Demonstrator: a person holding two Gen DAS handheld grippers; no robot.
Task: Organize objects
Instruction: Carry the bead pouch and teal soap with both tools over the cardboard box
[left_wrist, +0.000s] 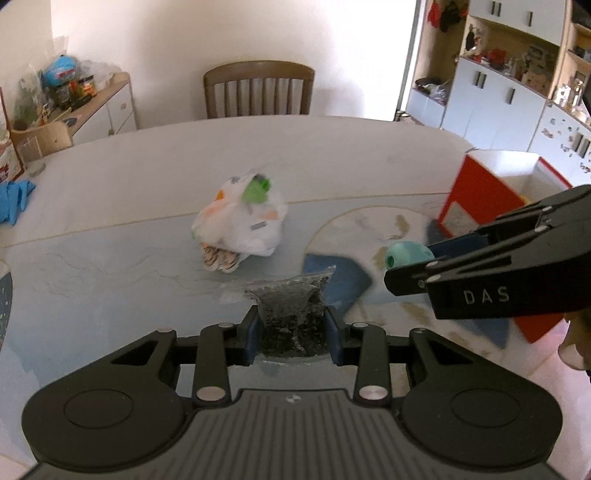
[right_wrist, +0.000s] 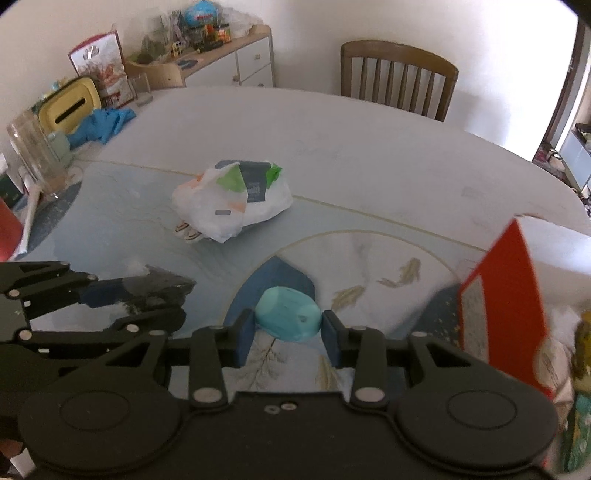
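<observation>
My left gripper (left_wrist: 291, 328) is shut on a clear plastic bag of dark contents (left_wrist: 295, 310), held above the table; it also shows in the right wrist view (right_wrist: 155, 291). My right gripper (right_wrist: 288, 328) is shut on a teal rounded object (right_wrist: 288, 317), seen from the left wrist view (left_wrist: 406, 254) at the right. A white plastic bag with green and orange print (left_wrist: 240, 221) lies mid-table, also in the right wrist view (right_wrist: 232, 199). A red box with a white inside (left_wrist: 491, 192) stands at the right, by the right gripper.
The table (left_wrist: 147, 177) has a pale patterned cloth. A wooden chair (left_wrist: 258, 88) stands behind it. Blue cloth (right_wrist: 103, 122), a glass jar (right_wrist: 37, 155) and a yellow container (right_wrist: 70, 107) sit at the left. A cluttered sideboard (left_wrist: 92, 99) and shelves (left_wrist: 517, 74) line the walls.
</observation>
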